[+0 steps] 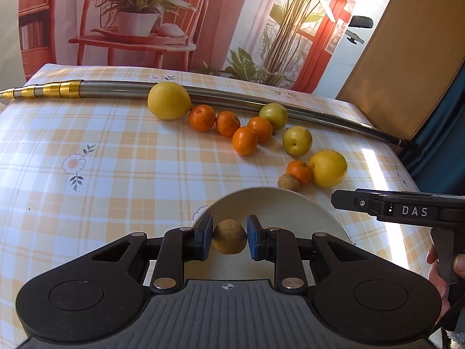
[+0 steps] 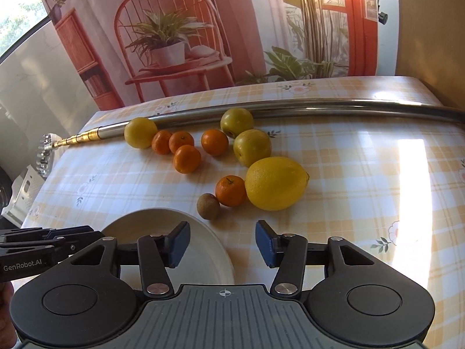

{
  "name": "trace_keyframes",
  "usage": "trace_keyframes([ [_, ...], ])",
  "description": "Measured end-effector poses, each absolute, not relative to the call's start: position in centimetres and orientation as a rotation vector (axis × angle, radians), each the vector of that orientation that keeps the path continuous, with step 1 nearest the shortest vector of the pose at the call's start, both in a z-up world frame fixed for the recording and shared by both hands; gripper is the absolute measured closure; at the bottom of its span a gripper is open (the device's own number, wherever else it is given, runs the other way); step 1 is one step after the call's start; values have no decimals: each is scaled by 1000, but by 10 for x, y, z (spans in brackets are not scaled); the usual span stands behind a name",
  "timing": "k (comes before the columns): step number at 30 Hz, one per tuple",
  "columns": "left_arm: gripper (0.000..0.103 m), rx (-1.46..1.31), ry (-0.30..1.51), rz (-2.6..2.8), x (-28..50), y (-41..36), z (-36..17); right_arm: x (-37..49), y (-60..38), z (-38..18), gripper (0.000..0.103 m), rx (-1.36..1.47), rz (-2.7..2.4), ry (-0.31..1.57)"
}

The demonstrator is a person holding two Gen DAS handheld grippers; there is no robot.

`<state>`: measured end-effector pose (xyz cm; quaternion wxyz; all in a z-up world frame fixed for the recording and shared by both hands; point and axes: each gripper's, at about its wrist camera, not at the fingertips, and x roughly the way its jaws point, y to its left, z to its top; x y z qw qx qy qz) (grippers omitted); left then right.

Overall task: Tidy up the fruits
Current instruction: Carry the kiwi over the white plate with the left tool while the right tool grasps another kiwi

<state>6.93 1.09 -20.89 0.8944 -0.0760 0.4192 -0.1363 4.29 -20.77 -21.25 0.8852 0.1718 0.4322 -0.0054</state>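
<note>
item: small brown fruit [image 1: 229,240], light, firm, rough-skinned, pinched across its middle in our left tongs [image 1: 229,237] above the plate [image 1: 305,206] on the tabletop [image 1: 116,160]; our right tongs [image 2: 223,242] gape empty, lemons and tangerines nearby.

The left side of the bench [image 1: 87,133] is bare cloth with lots of room to move. The fruits [image 2: 215,142] sit in a bunch in the middle, close together, with small gaps between them. A long metal pole [image 2: 305,107] lies behind them and blocks the back. The white plate [image 2: 162,224] fills the near edge, with a small brown fruit [image 2: 208,206] just beside it.
</note>
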Motion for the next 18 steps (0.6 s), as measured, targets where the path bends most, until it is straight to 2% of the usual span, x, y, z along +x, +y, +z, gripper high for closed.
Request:
trace_keyframes([
  [2, 76, -152, 866, -284, 68, 11, -209, 47, -207, -215, 65, 375, 0, 910],
  [9, 76, -136, 868, -286, 64, 10, -212, 73, -211, -227, 69, 477, 33, 959],
  [12, 76, -136, 869, -287, 63, 11, -213, 84, -211, -234, 75, 507, 28, 978],
  [18, 76, -133, 869, -287, 61, 11, -214, 100, -205, -246, 76, 564, 25, 1002],
])
